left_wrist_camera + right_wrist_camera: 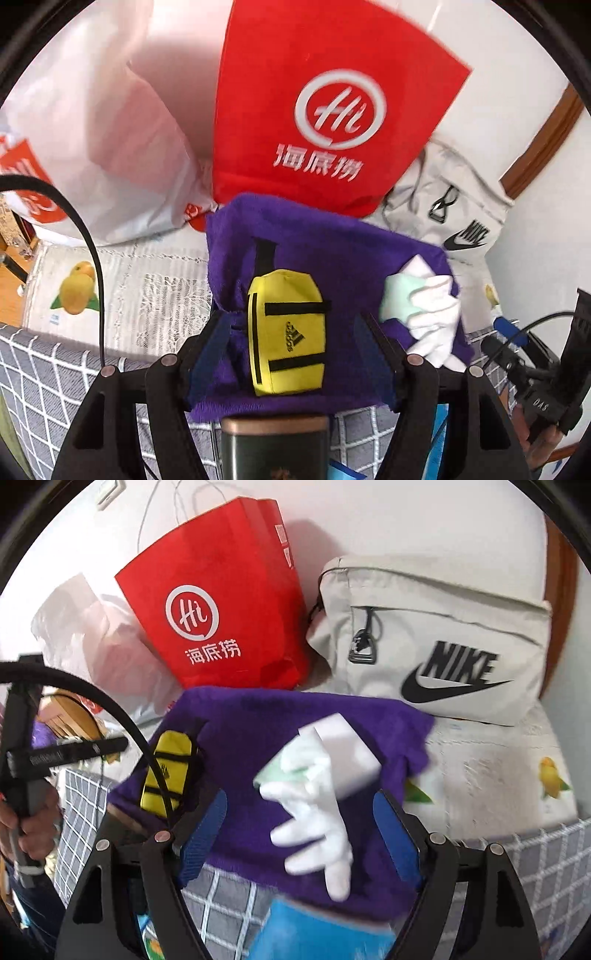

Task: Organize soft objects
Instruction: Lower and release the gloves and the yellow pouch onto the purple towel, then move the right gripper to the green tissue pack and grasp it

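A purple towel (332, 251) (258, 720) lies spread on the surface. On it rests a small yellow pouch (286, 332) (168, 771) with black straps. My left gripper (291, 317) stands open around the pouch, with a gap on both sides. A white glove (436, 317) (317, 834) lies on the towel's right part, over a white sponge block (347, 753) and a pale green cloth (273, 771). My right gripper (303, 797) is open, with the glove between its fingers, untouched.
A red paper bag (325, 110) (221, 620), a beige Nike bag (443, 646) and a white plastic bag (103, 129) stand behind the towel. A grey checkered cloth (37, 387) covers the near edge. A blue item (321, 934) lies close under the right gripper.
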